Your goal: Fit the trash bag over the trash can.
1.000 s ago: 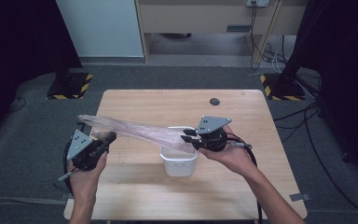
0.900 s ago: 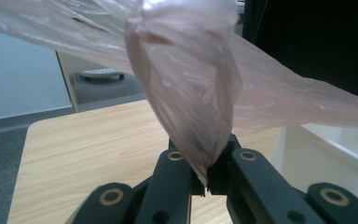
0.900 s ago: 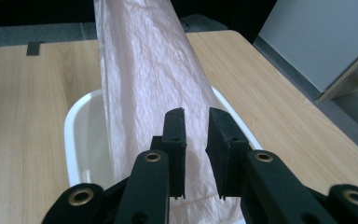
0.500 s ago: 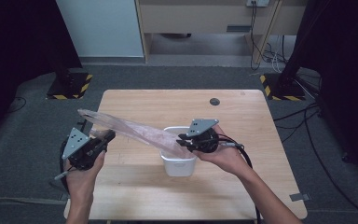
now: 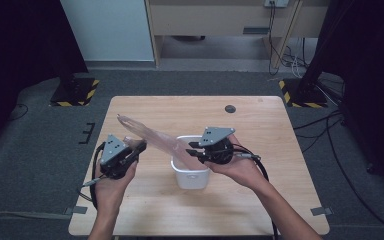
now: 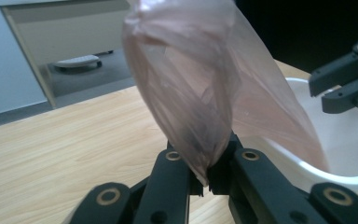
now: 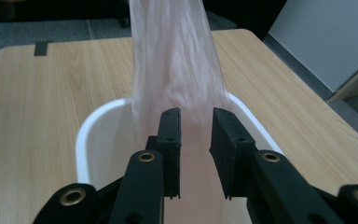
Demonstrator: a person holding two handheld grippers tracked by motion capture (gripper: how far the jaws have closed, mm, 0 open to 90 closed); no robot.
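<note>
pink bag (image 5: 155,142) stretched slantwise over the table (image 5: 280,200), one end pinched in the clenched left gripper (image 5: 136,148), the other dipping into the white tub (image 5: 190,177). right gripper (image 5: 192,149) hovers over the tub, jaws parted astride the film, gripping nothing. step judged in hand: lining the tub. the next move calls for closing on the free end and spreading it over the rim.

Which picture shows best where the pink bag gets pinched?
The left gripper view: the left tongs are shut on the pink bag, close up. The high view shows the whole bag stretched toward the white tub. The right gripper view shows it passing between open tongs.
</note>
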